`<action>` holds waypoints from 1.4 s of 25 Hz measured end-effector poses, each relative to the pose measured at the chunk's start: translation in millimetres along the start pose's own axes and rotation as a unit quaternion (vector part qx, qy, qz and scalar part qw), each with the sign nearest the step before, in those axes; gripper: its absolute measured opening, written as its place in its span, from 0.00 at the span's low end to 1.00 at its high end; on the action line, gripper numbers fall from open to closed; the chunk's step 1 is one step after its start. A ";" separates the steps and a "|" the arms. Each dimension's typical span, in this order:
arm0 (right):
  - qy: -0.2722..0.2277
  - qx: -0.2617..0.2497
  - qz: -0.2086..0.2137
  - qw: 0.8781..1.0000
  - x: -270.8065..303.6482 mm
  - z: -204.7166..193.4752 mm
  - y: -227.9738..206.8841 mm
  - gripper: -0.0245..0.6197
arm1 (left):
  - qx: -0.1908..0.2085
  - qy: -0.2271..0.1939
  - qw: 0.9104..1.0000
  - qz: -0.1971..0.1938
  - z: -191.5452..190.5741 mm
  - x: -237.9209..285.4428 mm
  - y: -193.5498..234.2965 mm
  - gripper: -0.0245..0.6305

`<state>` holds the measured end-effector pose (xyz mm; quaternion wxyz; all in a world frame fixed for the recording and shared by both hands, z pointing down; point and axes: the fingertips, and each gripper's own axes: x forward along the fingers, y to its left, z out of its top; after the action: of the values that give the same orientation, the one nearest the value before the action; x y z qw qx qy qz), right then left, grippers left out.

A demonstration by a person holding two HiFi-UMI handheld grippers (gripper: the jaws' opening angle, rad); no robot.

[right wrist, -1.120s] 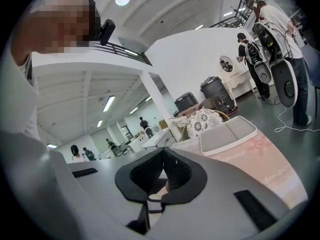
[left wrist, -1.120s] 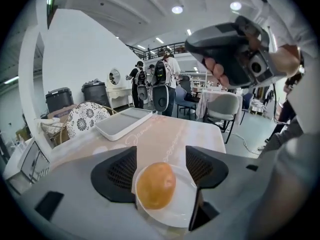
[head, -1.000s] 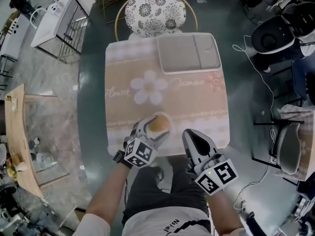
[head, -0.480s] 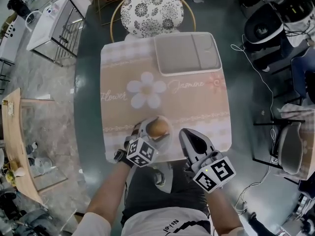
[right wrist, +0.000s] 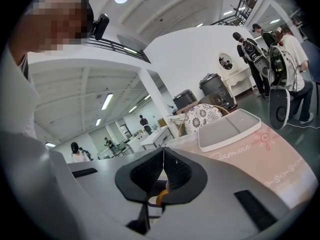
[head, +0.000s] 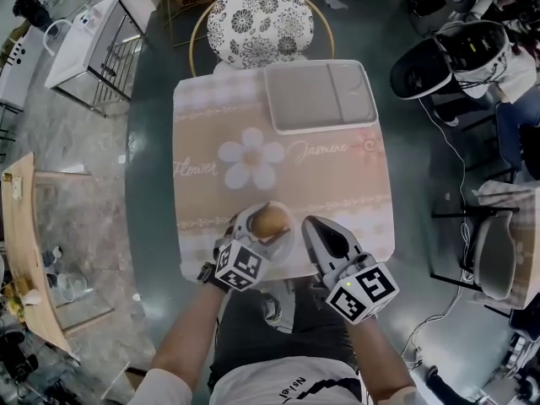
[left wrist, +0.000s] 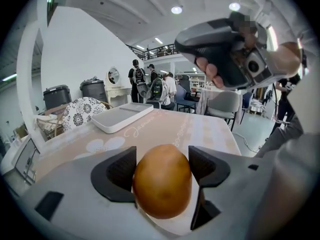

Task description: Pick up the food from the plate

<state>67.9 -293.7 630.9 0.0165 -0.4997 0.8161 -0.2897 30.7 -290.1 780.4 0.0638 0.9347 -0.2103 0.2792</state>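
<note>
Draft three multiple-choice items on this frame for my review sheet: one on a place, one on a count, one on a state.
1. Where is the food?
A) on the floor
B) between the jaws of the left gripper
C) on the chair

2. How many compartments does the tray have?
A) one
B) two
C) four

3. How do the jaws of the right gripper stand?
A) together
B) wide apart
C) clamped on the tray

Answers:
1 B: the left gripper view shows the brown food with a pad at each side.
2 B: one ridge splits the tray into a wide part and a narrow part.
3 A: the right gripper view shows its pads meeting with nothing between them.
</note>
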 end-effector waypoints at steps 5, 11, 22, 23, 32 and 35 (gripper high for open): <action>0.008 0.000 -0.006 1.000 -3.1 11.9 10.2 0.06 | -0.021 -0.018 1.000 0.007 34.0 -24.2 4.0 0.53; 0.002 -0.011 -0.001 1.000 -12.5 47.0 34.3 0.06 | -0.031 -0.039 0.999 0.020 87.0 -63.0 7.6 0.53; -0.009 -0.031 0.000 0.999 -35.9 97.6 70.4 0.06 | -0.058 -0.056 0.996 0.030 166.5 -133.7 -2.0 0.53; -0.012 -0.033 0.001 0.999 -36.3 102.0 72.7 0.06 | -0.060 -0.058 0.996 0.031 174.0 -139.3 -0.9 0.53; -0.042 -0.066 0.004 0.997 -51.4 136.7 101.4 0.06 | -0.050 -0.085 0.994 0.039 227.5 -185.2 -6.6 0.53; -0.049 -0.072 0.001 0.996 -56.9 144.6 104.5 0.06 | -0.045 -0.095 0.994 0.040 241.3 -196.8 -9.4 0.53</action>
<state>57.9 -277.9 444.5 0.0213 -0.5121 0.8337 -0.2055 5.5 -268.4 470.7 0.0746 0.9440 -0.2651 0.1819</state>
